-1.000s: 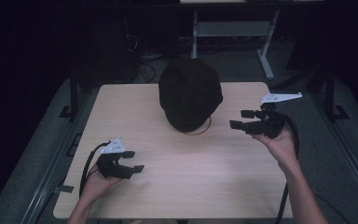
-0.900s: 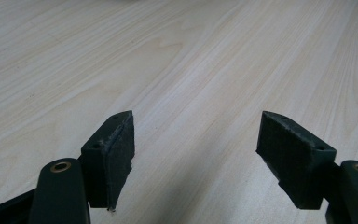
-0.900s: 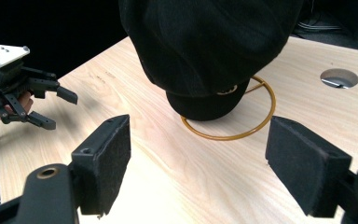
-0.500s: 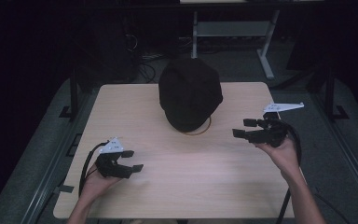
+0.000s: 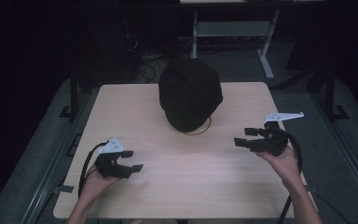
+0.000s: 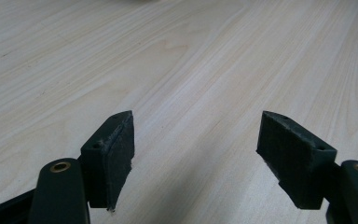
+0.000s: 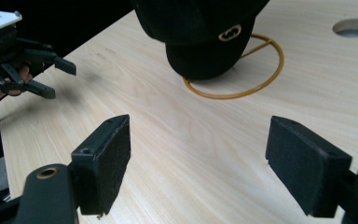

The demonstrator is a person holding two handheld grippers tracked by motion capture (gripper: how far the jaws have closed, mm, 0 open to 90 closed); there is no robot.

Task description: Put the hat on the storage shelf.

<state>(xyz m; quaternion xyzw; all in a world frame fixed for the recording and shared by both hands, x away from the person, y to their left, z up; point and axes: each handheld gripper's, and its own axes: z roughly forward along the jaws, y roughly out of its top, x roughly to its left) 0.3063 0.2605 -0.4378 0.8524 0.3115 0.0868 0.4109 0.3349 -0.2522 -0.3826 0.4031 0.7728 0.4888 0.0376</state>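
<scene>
We are at the approach, with nothing gripped yet. The black cap [image 5: 190, 93] sits on a thin gold wire stand [image 7: 261, 70] toward the far middle of the tabletop [image 5: 191, 186], its brim and small gold emblem facing us. Our right claw [image 5: 251, 138] hovers near the cap's right side, jaws spread wide and empty, aimed at the brim in the right gripper view. Our left claw [image 5: 129, 161] rests low at the near left, well apart from the cap, also released over bare wood. Next, we judge, the right claw must close in on the brim and pinch it without knocking the stand.
</scene>
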